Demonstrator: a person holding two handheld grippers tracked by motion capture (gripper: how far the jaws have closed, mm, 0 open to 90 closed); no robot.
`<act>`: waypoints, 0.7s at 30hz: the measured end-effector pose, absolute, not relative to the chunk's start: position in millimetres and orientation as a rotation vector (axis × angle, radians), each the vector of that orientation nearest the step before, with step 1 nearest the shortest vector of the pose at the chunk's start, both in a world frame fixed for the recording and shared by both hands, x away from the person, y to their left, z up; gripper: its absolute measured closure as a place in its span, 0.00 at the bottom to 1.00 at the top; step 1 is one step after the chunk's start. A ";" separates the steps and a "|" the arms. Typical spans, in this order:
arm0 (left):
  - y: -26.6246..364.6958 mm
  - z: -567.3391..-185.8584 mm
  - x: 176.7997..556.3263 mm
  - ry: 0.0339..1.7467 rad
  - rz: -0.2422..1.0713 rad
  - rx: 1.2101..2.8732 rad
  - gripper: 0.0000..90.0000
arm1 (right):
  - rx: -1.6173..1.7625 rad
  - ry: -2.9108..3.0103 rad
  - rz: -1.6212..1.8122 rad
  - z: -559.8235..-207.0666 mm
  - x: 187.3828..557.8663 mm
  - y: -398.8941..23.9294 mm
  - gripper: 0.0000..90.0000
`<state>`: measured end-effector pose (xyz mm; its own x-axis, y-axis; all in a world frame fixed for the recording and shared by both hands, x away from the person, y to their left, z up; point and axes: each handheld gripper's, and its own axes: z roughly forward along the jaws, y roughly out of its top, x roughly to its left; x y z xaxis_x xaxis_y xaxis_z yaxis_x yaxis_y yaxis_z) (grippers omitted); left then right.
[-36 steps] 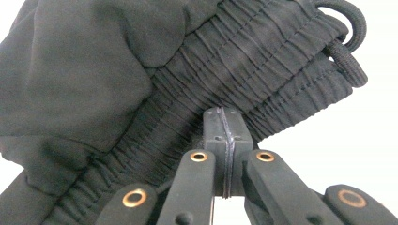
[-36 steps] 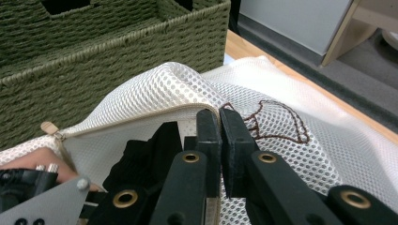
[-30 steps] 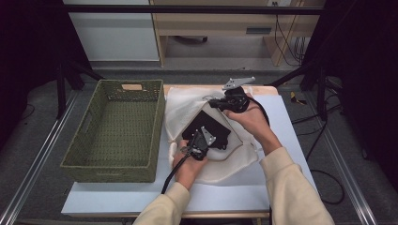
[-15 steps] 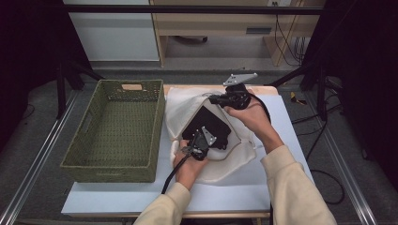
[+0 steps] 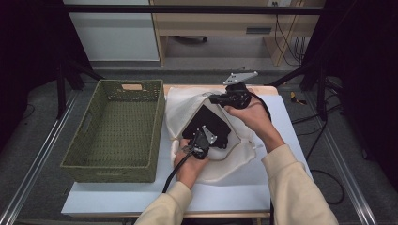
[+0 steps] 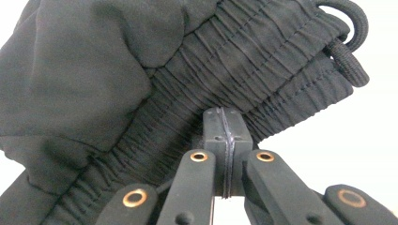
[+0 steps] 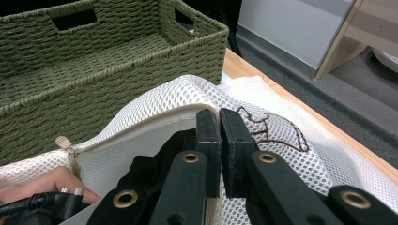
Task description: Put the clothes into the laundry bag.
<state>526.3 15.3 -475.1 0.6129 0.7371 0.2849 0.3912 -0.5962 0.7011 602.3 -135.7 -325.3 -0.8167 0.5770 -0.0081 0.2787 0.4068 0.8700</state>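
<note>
On the white tabletop (image 5: pixel 141 199), right of the green woven basket (image 5: pixel 115 129), lies a white mesh laundry bag (image 5: pixel 234 161) with a black garment (image 5: pixel 209 124) sitting in its opening. The left gripper (image 5: pixel 199 140) is at the near edge of the garment, its fingers (image 6: pixel 213 133) closed on the gathered elastic waistband, where a black drawstring (image 6: pixel 349 42) loops out at the far right. The right gripper (image 5: pixel 220 99) is at the far side of the bag, raised above the tabletop, its fingers (image 7: pixel 209 129) pinched shut on the zippered rim of the mesh, holding that edge up over the garment. The basket stands just beside the bag's left side.
</note>
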 end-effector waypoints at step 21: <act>12.8 -476.7 533.8 0.891 0.774 2.231 1.00 | 0.741 2.361 1.372 -322.3 600.1 -135.3 0.97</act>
<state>533.8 12.8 -476.7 0.6032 0.7439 0.2877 0.3887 -0.5892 0.7084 600.1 -135.3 -322.3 -0.8179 0.5752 -0.0087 0.2773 0.4075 0.8701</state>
